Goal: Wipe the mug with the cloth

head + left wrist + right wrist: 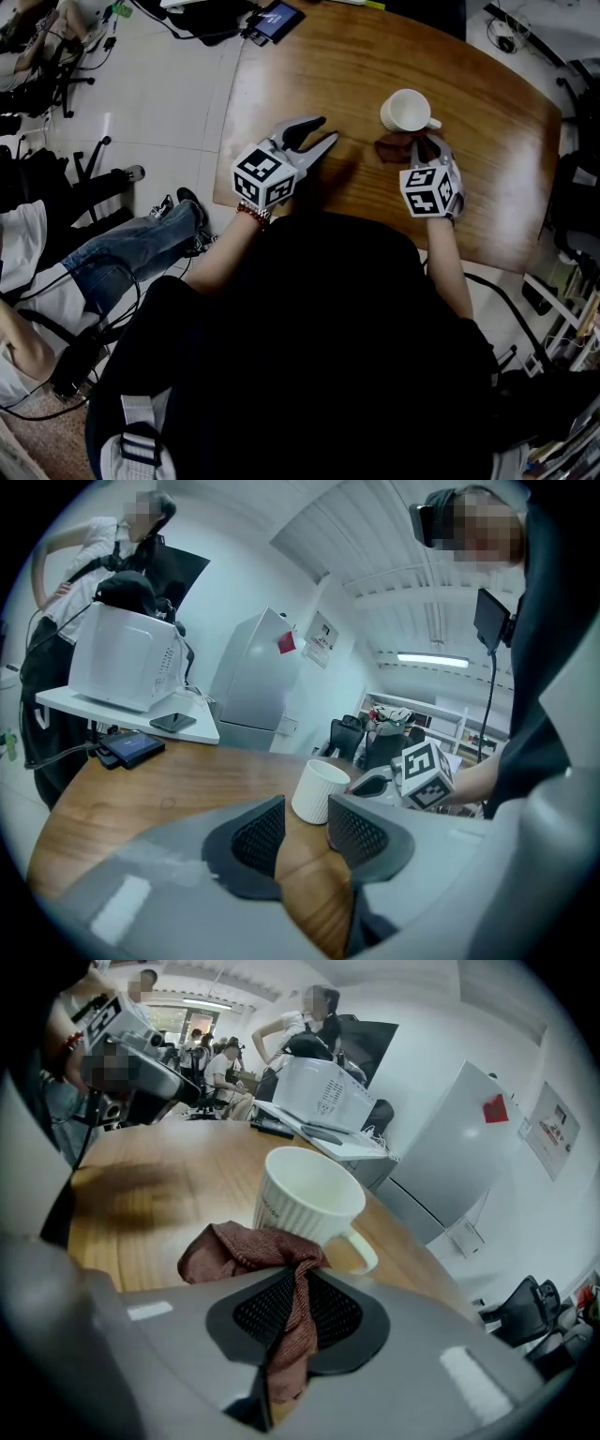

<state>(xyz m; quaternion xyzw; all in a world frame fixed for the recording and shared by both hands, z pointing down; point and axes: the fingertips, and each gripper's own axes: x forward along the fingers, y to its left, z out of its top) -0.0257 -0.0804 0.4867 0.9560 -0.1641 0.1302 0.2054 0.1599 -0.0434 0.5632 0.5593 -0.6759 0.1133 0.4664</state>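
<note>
The right gripper (298,1283) pinches its jaws tight on the red cloth (239,1251) right next to the white mug (305,1194) on the table (309,75) — the left gripper (324,130) has its jaws apart and empty — so the wiping looks not yet begun.

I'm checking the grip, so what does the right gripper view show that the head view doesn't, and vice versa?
Right gripper view only: the right gripper shut on the reddish-brown cloth, plus a microwave behind. Head view only: that gripper's marker cube and the floor. Both: white mug standing upright on the wooden table, cloth beside it.
</note>
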